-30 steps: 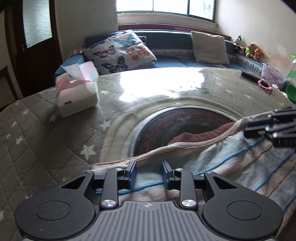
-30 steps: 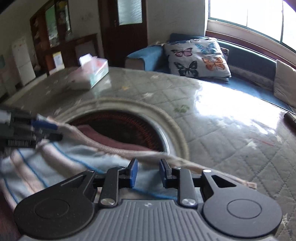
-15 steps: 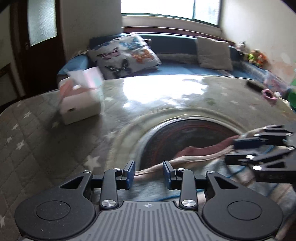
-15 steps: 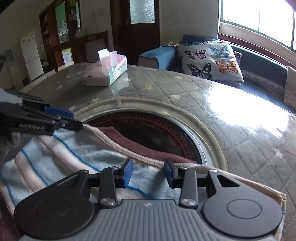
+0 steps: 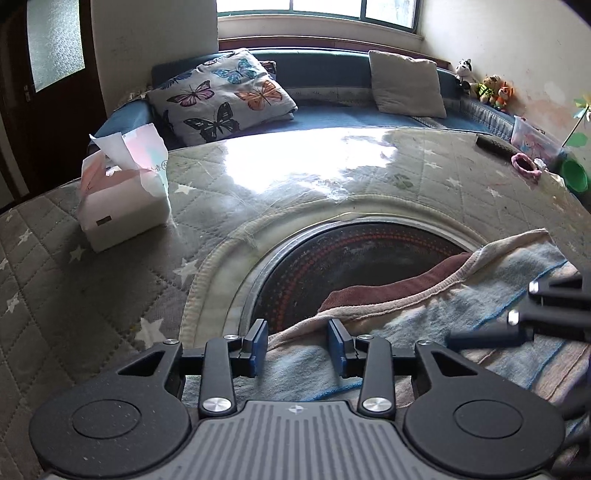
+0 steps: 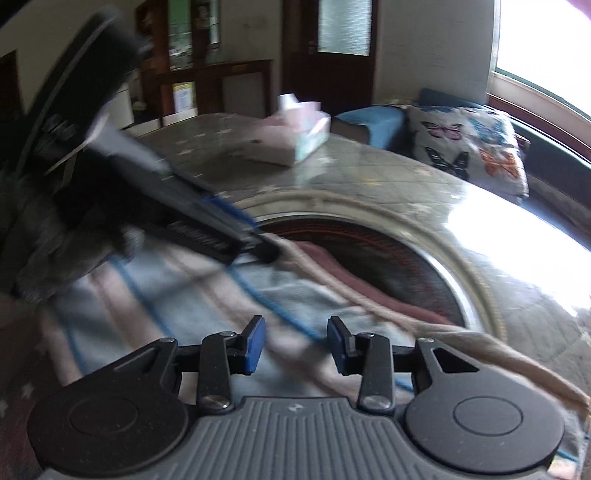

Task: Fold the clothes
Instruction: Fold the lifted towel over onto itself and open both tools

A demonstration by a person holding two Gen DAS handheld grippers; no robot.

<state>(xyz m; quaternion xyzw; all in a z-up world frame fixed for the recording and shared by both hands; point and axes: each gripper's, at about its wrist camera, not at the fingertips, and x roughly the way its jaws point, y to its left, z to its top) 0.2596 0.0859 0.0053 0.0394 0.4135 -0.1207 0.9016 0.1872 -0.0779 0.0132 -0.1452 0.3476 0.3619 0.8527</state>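
Evidently soft and light, the striped garment (image 5: 461,325) — pale blue and cream knit with a ribbed cream hem over a maroon layer — lies on the quilted table cover (image 5: 92,295), draped partly across the dark round inset (image 5: 351,258). Both the left gripper (image 5: 297,345) and the right gripper (image 6: 295,343) hover over it with jaws apart, holding nothing. It should sag and slide on the glossy cover — best pinched at the hem's corners.

Ahead of the claw, daylight is pouring through a wide window (image 5: 317,9) onto a blue sofa (image 5: 332,114) holding a butterfly cushion (image 5: 221,98). To its left, a dark wooden door (image 5: 51,74) is standing shut.
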